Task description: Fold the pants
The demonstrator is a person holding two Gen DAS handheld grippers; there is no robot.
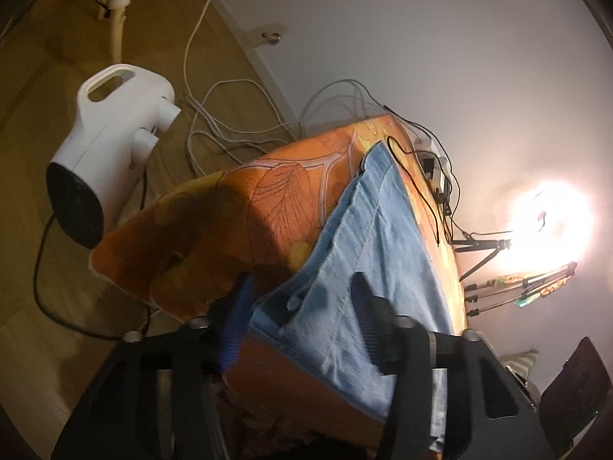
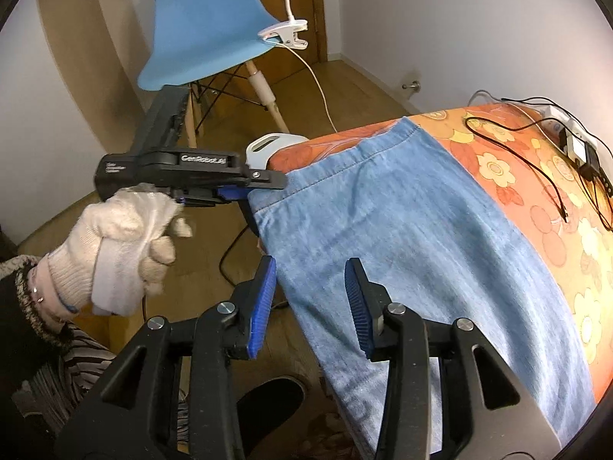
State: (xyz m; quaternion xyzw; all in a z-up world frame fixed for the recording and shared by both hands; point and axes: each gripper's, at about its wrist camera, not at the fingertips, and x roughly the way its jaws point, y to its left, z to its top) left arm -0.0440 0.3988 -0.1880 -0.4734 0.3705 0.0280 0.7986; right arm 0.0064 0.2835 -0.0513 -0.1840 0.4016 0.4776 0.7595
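The blue denim pants [image 2: 413,230] are spread on the orange floral table cover [image 2: 528,176]; their edge is straddled by the spread-jawed left gripper [image 1: 302,291] and the likewise spread right gripper [image 2: 310,280].

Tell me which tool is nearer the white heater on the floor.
Left. The left tool sits at the pants' corner just in front of the white heater; the right tool hangs farther back along the pants' edge.

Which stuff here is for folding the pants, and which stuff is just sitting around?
For the job:
pants
left gripper, at the pants' edge
right gripper, open over the pants
table with the flowery cloth

Just lying about:
blue chair
white clip lamp
white heater
black cables
tripods
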